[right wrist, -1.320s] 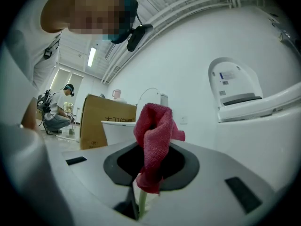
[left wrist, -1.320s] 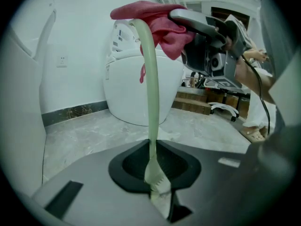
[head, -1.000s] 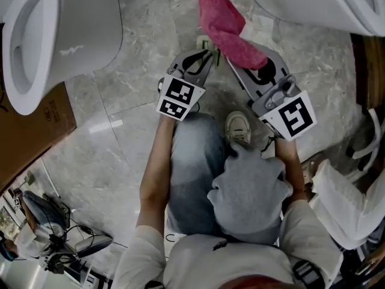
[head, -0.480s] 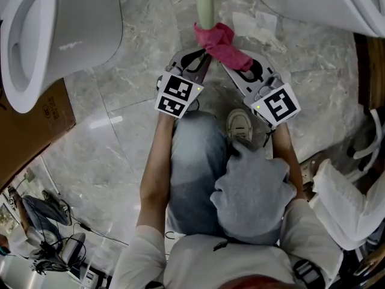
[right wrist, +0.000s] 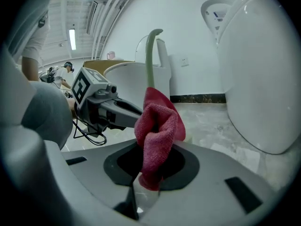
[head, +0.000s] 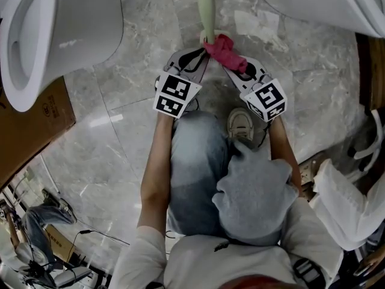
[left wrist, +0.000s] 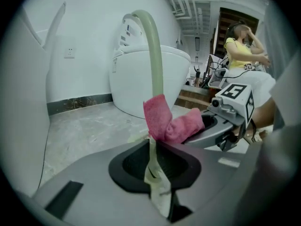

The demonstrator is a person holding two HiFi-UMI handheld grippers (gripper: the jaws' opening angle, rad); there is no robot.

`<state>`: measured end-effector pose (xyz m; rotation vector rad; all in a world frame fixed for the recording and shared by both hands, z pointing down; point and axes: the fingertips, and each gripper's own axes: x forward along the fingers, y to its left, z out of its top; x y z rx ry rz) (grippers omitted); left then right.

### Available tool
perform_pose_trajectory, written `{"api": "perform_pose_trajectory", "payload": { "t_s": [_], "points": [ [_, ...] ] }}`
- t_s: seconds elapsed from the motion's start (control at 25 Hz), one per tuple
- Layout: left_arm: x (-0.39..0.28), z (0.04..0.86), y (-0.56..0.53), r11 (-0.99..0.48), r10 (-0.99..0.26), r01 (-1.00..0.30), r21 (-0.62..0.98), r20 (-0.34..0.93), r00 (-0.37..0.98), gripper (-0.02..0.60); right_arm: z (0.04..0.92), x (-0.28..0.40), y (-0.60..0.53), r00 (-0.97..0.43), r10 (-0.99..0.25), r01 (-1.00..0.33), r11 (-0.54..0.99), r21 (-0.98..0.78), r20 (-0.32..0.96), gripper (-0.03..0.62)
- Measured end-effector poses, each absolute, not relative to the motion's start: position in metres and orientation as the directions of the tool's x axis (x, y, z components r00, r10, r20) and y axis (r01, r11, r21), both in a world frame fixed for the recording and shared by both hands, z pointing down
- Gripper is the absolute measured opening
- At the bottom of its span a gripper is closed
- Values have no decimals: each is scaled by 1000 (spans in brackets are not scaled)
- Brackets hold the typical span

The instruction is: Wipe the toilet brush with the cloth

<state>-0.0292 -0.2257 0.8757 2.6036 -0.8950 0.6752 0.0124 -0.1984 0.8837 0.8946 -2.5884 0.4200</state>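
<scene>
I am clamping the toilet brush (head: 206,8) in my left gripper (head: 203,54), its handle pointing straight ahead, while my right gripper (head: 233,66) is pinching the cloth (head: 225,51) against it.

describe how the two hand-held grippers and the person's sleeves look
Both the left hand-held gripper and the right hand-held gripper are grey wedge-shaped shells with a black recess, each carrying a white cube of black square markers. The sleeves are white and short.
</scene>
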Motion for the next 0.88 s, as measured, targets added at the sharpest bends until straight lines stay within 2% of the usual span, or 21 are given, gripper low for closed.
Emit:
{"api": "perform_pose_trajectory", "payload": {
  "t_s": [0.32, 0.52, 0.88],
  "points": [
    [-33, 860, -220, -751, -523, -647, 132, 479, 705, 38, 885, 27, -183, -687, -558, -677, 725, -130, 465, 63],
    [-42, 842, -220, -729, -580, -675, 111, 423, 696, 38, 861, 39, -183, -647, -631, -729, 676, -107, 428, 63],
    [-46, 815, -217, -719, -632, -688, 98, 320, 705, 32, 834, 62, -192, -494, -776, -859, 507, -78, 393, 61]
  ]
}}
